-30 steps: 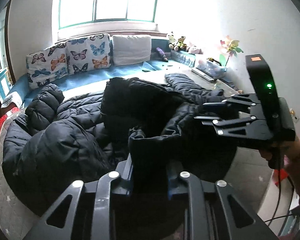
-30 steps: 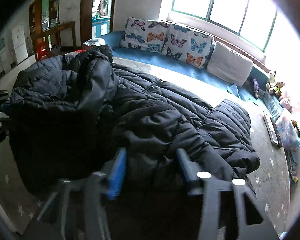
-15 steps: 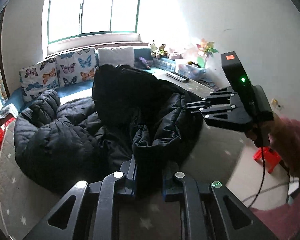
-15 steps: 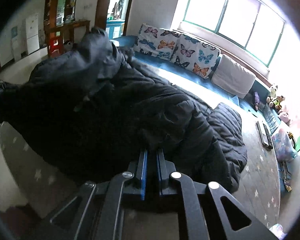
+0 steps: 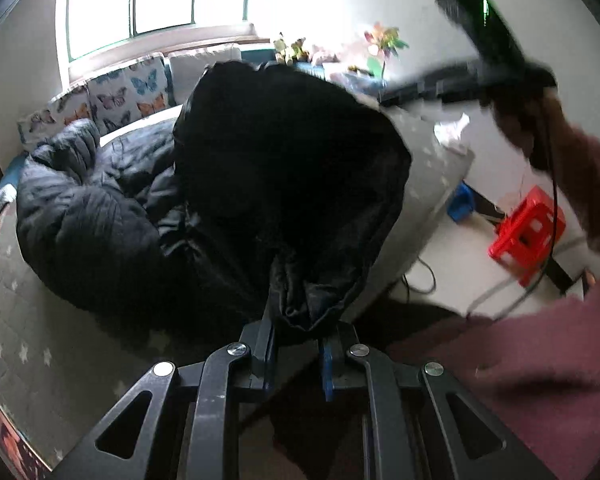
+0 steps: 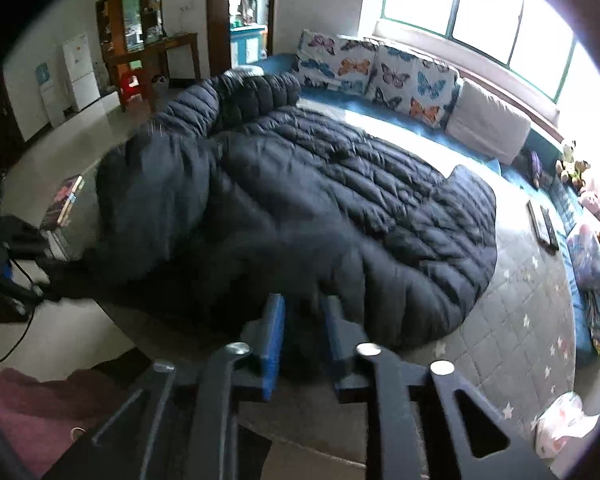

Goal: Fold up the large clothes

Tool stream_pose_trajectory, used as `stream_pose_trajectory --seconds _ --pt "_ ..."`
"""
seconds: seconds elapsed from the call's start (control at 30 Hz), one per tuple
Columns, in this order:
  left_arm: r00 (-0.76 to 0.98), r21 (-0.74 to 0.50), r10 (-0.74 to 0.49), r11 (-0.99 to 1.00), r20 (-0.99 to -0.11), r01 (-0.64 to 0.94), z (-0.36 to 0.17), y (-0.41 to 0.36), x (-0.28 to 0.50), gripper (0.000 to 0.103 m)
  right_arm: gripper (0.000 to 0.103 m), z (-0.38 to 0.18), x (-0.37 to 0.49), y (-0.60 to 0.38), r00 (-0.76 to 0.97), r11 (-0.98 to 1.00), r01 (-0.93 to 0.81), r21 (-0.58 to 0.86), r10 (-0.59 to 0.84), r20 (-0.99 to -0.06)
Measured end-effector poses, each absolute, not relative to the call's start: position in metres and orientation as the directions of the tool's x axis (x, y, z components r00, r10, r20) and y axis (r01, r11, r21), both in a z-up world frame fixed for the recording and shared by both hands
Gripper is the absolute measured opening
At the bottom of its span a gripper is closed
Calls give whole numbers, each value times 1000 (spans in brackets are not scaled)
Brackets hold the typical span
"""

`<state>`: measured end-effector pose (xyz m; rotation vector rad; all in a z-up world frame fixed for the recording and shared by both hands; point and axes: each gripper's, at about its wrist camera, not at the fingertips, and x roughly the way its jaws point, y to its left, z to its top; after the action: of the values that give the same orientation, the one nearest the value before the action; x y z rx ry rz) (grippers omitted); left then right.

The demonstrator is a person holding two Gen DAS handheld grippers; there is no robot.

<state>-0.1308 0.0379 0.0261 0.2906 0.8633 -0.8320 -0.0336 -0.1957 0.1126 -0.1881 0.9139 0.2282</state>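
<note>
My left claw (image 5: 296, 344) pinches a bunched edge of the black down jacket (image 6: 340, 208), which sprawls across the bed (image 6: 520, 340) below the butterfly cushions (image 6: 380, 72). My right claw (image 6: 302, 332) is opening, nothing gripped. The jacket looks bulky, soft and slippery: best held by its hems.

Daylight floods in from the window (image 5: 160, 4), blown out to pure white at the upper left of the left wrist view and at the upper right of the right wrist view (image 6: 500, 12). Glare washes the wall beside it. The black down coat (image 5: 284, 168) reads as a near featureless dark mass where it is backlit; its quilting shows in the right wrist view (image 6: 340, 184). The right claw (image 5: 400, 94) smears with motion blur at the upper right. Fisheye bending curves the edges, with black vignetted corners.
</note>
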Motion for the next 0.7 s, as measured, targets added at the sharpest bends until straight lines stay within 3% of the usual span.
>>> stream_pose_trajectory --seconds 0.07,0.23,0.33,0.4,0.47,0.57,0.7 --pt "342 -107 -526 649 -779 753 23 43 -132 18 61 119 -28 -192 614 957 -281 -66 126 -779" --pt "319 -125 -563 611 -763 782 42 72 -151 19 61 113 12 -186 622 956 -288 -49 148 -769" --pt "394 -81 -571 633 -720 770 73 95 -155 23 61 104 44 -181 609 958 -287 -20 166 -776" --pt "439 -80 -580 660 -686 747 93 106 -146 44 61 100 65 -177 607 957 -289 -5 179 -774" --pt "476 -89 -581 690 -660 718 111 111 -131 56 61 94 89 -176 600 963 -270 19 184 -778" --pt "509 -125 -564 740 -650 661 130 108 -73 56 61 76 116 -172 548 958 -279 69 218 -808" --pt "486 -170 -523 783 -700 598 131 71 21 56 61 39 125 -160 439 946 -308 98 233 -868"
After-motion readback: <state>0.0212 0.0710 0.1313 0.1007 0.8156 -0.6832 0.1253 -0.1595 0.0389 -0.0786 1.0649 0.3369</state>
